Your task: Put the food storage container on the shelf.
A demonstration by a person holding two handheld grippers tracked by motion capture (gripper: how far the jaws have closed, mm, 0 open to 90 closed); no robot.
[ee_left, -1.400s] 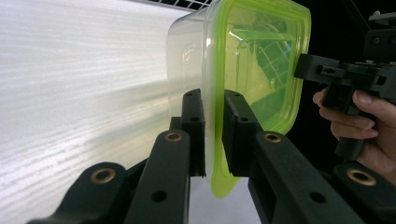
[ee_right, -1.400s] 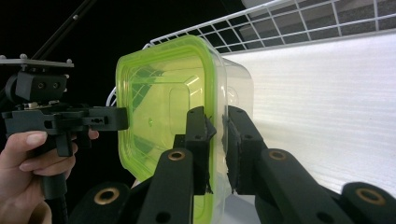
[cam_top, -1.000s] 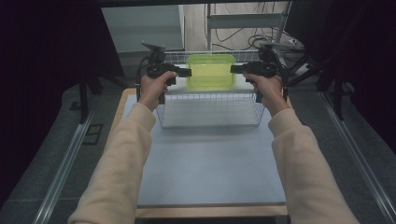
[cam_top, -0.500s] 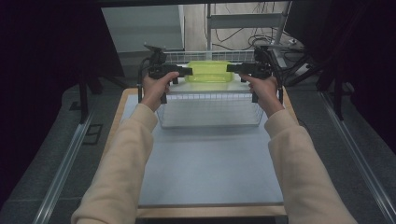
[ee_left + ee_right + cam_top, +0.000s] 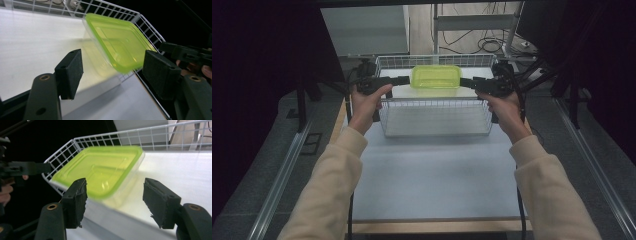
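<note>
A clear box with a lime-green lid [image 5: 436, 76] sits in the back part of a white wire basket [image 5: 434, 101]. My left gripper [image 5: 404, 80] points at its left end and my right gripper [image 5: 466, 82] at its right end, both near the basket's top rim. In the left gripper view the box [image 5: 117, 42] lies tilted and blurred beyond my open left gripper [image 5: 115, 72], with nothing between the pads. In the right gripper view the box [image 5: 100, 170] likewise lies past the open right gripper [image 5: 118, 203].
The basket stands at the far end of a pale mat [image 5: 432, 170] on a wooden tabletop. Its wire walls [image 5: 147, 27] [image 5: 62, 150] rise beside both grippers. Behind it are cables and a metal stand [image 5: 472, 30]. Dark curtains flank the table.
The box was carried between the two grippers over the basket. Now both hands have drawn slightly apart, both grippers stand open, and the box lies free of them in the basket.
</note>
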